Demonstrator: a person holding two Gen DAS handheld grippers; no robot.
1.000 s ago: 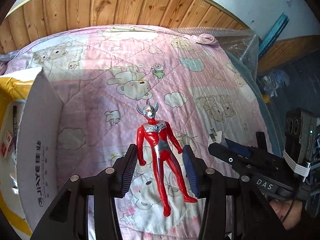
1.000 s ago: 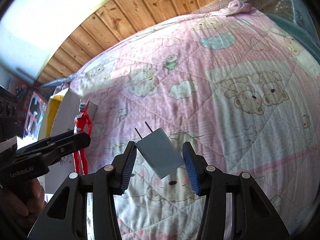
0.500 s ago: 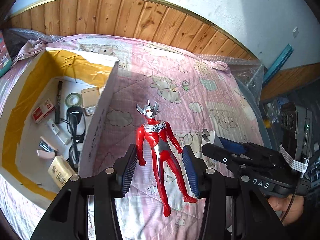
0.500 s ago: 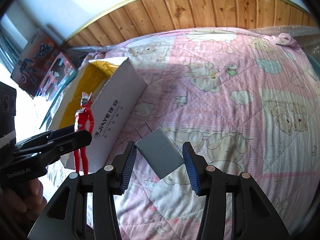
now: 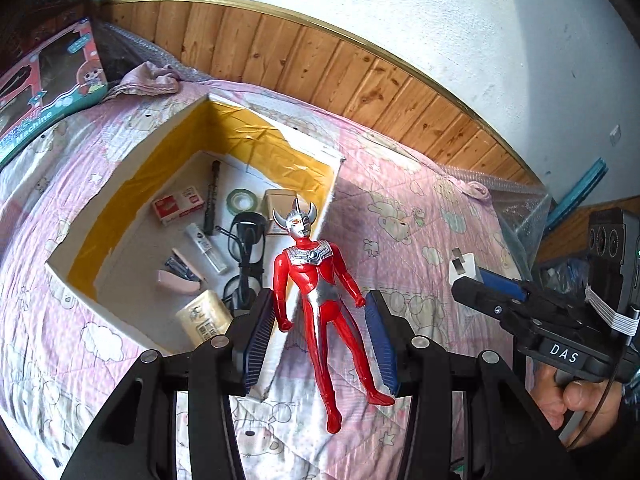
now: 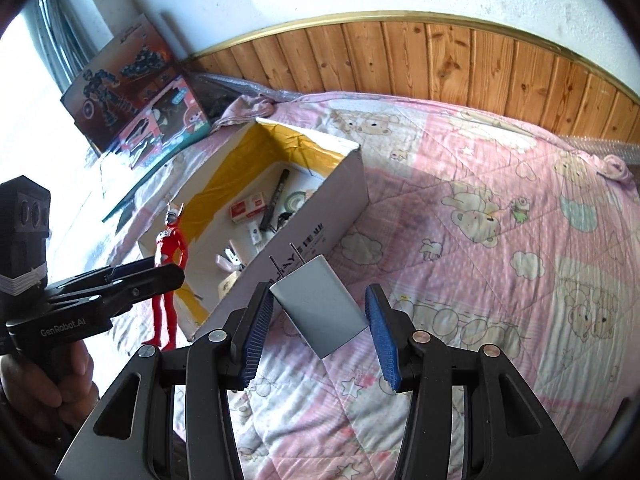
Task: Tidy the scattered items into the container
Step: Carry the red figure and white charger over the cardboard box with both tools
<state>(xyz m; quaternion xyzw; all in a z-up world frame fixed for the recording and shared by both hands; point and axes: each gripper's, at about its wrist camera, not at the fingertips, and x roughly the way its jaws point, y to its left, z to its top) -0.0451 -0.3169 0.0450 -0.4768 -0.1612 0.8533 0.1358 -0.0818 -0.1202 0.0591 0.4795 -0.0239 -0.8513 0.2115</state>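
Observation:
My left gripper (image 5: 320, 332) is shut on a red and silver toy figure (image 5: 316, 300), gripped at the arms and held in the air over the near right wall of the open white box (image 5: 120, 184) with a yellow lining. My right gripper (image 6: 320, 320) is shut on a grey plug charger (image 6: 320, 304) with its prongs pointing forward, just short of the box's outer wall (image 6: 320, 216). In the left wrist view the right gripper (image 5: 480, 288) shows at the right with the charger (image 5: 462, 266). The right wrist view shows the left gripper (image 6: 160, 280) holding the figure (image 6: 170, 248) by the box's near corner.
Inside the box lie a black pen (image 5: 212, 196), a tape roll (image 5: 242, 200), a red-and-white packet (image 5: 178, 206), black glasses (image 5: 244, 256) and a pink stapler (image 5: 178, 280). Toy boxes (image 6: 132, 92) lean at the far left. A pink quilt (image 6: 500, 240) covers the bed below wood panelling.
Both grippers have swung left, bringing the box fully into view. The figure now hangs over the box's near wall and the charger is closer to the box. Both grips are unchanged.

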